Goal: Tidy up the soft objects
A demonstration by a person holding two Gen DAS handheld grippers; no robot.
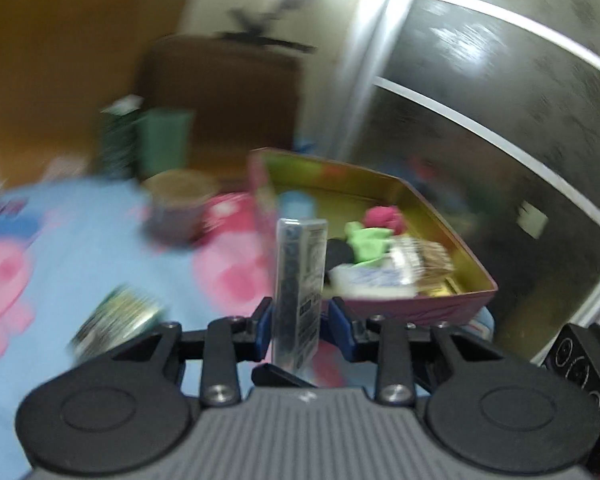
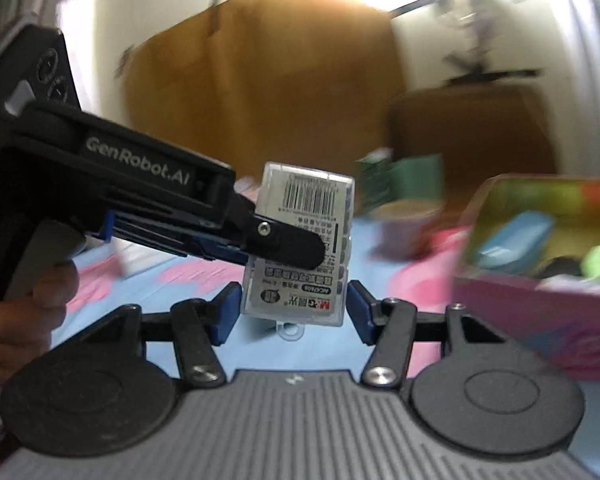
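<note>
Between the blue fingers of the left tool [image 1: 298,320] stands a clear plastic refill case [image 1: 300,280], upright and seen edge-on, its narrow sides pinched by both pads. Seen from the right wrist, the same case [image 2: 304,240] shows its printed back with a barcode near the top, and the left tool [image 2: 288,246] reaches in from the left with one black finger lying across the label. The right tool [image 2: 290,310] sits just below the case with its jaws spread apart; its blue pads [image 2: 358,312] flank the case's lower corners, and whether they touch it cannot be told. A hand [image 2: 40,292] grips the left tool's handle at the left edge.

Ahead and to the right of the left tool is an open box [image 1: 472,264] with pink outer walls and a gold inside. It holds a green soft object [image 1: 370,242], a dark pink one [image 1: 382,218] behind it, a black round thing [image 1: 340,254], a white packet [image 1: 370,282] and a wrapped pack [image 1: 420,258]. Everything rests on a blue sheet with pink cartoon figures [image 1: 100,248]. Farther ahead on the left stands a round cup [image 1: 178,208], and a blurred printed packet [image 1: 116,320] lies close on the left. Motion blur softens most of the background.
</note>
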